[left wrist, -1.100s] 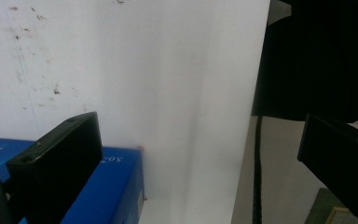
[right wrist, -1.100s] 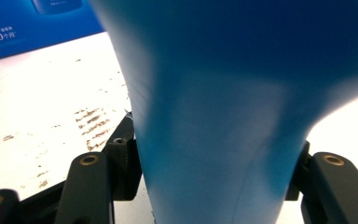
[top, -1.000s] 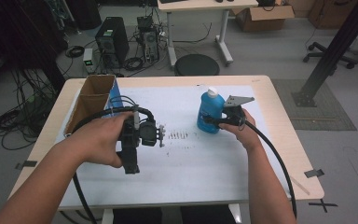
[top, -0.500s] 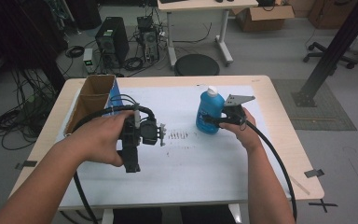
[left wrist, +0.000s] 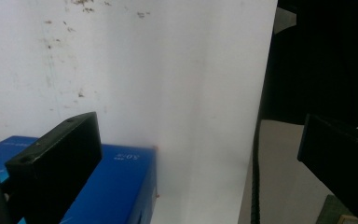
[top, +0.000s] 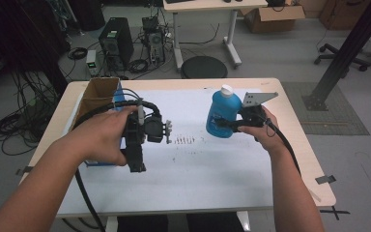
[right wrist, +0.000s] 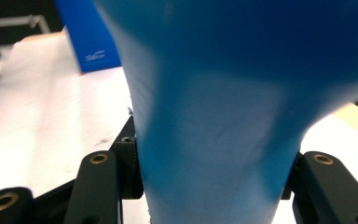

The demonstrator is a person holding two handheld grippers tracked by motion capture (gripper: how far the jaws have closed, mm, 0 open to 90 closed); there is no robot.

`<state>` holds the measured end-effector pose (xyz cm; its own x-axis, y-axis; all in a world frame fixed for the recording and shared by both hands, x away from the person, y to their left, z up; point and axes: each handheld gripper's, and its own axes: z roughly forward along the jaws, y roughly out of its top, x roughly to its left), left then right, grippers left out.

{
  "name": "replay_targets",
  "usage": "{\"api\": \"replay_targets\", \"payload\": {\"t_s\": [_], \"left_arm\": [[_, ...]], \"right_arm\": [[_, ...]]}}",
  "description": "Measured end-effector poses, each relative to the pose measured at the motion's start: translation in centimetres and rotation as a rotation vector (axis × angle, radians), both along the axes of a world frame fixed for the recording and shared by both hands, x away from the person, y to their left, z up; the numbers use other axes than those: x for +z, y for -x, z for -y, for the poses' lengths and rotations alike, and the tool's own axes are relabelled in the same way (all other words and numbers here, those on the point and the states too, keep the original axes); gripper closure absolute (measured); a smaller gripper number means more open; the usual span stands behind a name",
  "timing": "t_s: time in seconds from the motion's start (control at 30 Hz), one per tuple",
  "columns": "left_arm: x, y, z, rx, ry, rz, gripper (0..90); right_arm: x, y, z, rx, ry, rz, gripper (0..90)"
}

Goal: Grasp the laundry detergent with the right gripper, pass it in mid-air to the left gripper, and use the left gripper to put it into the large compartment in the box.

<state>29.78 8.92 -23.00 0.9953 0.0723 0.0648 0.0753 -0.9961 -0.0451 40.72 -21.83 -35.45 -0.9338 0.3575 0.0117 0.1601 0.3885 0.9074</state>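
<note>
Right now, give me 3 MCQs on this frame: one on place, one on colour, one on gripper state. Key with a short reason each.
1. Where does the cardboard box stand?
A. the table's far left corner
B. the table's near right corner
C. on the floor

2. What colour is the bottle's cap?
A. red
B. white
C. black

3. How is the right gripper?
A. open, above the table
B. shut on nothing
C. shut on the blue bottle

Key: 1 A, the high view shows it at the far left edge of the table. 2 B, the cap on top is white. 3 C, in the right gripper view the jaws press both sides of the bottle's body.
</note>
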Motion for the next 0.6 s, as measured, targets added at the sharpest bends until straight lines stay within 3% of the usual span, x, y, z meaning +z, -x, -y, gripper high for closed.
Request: {"api": "replay_targets", "payload": {"t_s": [0.27, 0.47, 0.6], "left_arm": [[1.2, -0.6, 0.9, -0.008, 0.014, 0.012, 0.2], [1.8, -0.9, 1.1, -0.011, 0.024, 0.003, 0.2], [2.1, -1.0, 1.2, -0.011, 0.031, -0.003, 0.2]], "right_arm": [[1.8, 3.0, -1.5, 0.127, 0.054, 0.035, 46.0], [2.4, 5.1, -3.1, 0.232, 0.102, 0.064, 46.1], [2.4, 5.9, -3.8, 0.269, 0.108, 0.062, 46.1]]}}
